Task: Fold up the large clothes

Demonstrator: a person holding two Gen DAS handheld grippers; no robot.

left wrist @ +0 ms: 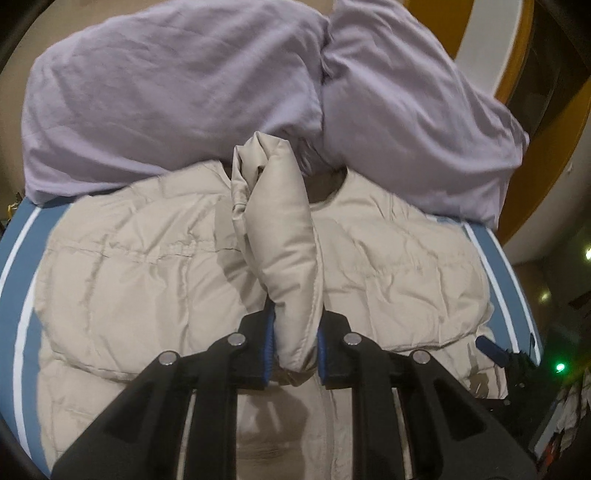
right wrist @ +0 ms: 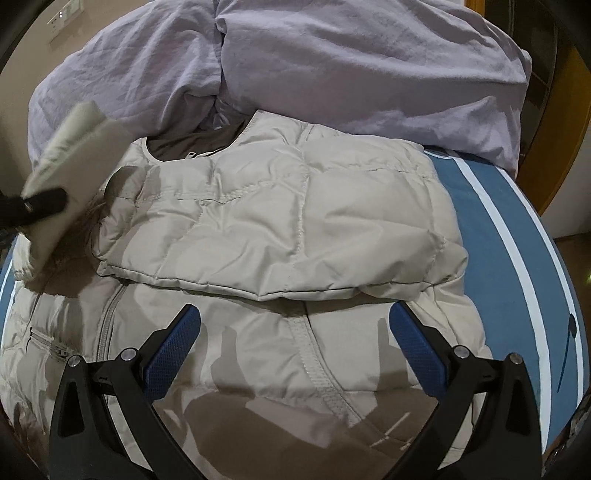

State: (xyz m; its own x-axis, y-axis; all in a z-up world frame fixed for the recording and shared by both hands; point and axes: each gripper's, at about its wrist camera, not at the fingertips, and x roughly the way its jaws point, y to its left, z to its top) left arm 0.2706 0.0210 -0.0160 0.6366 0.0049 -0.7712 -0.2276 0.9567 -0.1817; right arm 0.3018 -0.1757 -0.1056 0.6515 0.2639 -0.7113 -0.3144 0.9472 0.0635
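A beige quilted puffer jacket [left wrist: 147, 266] [right wrist: 280, 221] lies spread on a blue bed sheet [left wrist: 26, 258]. My left gripper [left wrist: 295, 328] is shut on the jacket's sleeve [left wrist: 284, 236], which stands up from the blue pads above the jacket's middle. In the right wrist view that same sleeve [right wrist: 62, 162] and the left gripper [right wrist: 40, 206] show blurred at the far left. The other sleeve [right wrist: 266, 229] lies folded across the chest. My right gripper [right wrist: 295, 314] hangs open just above the jacket's body, nothing between its fingers.
A bunched lilac duvet [left wrist: 184, 92] [right wrist: 351, 66] fills the far end of the bed, touching the jacket's collar. The blue sheet [right wrist: 517, 258] with a white stripe runs bare along the right. A wooden frame [left wrist: 480, 44] and a wall socket [right wrist: 62, 18] lie beyond.
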